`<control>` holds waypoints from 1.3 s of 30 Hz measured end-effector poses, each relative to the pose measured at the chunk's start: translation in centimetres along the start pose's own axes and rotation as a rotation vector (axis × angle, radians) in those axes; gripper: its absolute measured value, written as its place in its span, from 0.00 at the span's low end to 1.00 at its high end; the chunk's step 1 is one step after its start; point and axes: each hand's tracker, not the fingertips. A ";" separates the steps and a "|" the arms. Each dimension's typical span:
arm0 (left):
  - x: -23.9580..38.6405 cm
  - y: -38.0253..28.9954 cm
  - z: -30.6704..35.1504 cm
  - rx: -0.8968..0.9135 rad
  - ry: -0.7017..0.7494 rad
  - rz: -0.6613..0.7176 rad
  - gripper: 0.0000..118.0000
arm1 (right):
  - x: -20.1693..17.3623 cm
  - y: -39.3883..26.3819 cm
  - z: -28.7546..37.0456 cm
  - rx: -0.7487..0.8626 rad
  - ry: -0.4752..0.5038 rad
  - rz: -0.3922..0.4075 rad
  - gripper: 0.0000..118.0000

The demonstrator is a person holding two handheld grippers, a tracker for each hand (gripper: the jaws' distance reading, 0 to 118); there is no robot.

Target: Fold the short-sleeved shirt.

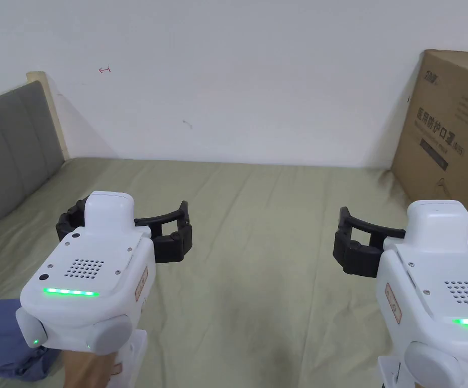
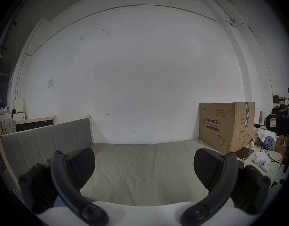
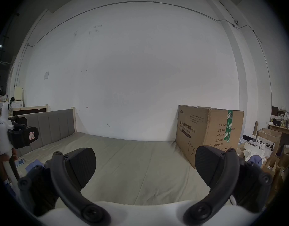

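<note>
Two claws, left claw and right claw, agape, one box

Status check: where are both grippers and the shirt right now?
Left gripper open, right gripper open, both held above the bed sheet. Blue garment bunched at near left, untouched. Cardboard box stands far right.
</note>
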 end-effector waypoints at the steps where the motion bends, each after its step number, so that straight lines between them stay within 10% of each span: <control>1: 0.0 0.0 0.0 -0.001 -0.003 0.000 1.00 | 0.0 0.0 0.0 0.000 -0.001 -0.001 1.00; 29: -0.6 0.1 0.0 -0.006 -0.003 0.026 1.00 | -0.2 0.5 -0.3 -0.053 0.004 -0.038 1.00; 34: -0.9 0.2 0.0 -0.006 -0.002 0.040 1.00 | -0.7 1.5 -0.9 -0.271 -0.196 -0.160 1.00; 39: -1.2 0.3 0.1 -0.007 -0.005 0.056 1.00 | -0.3 2.4 -1.8 -0.522 -0.176 -0.204 1.00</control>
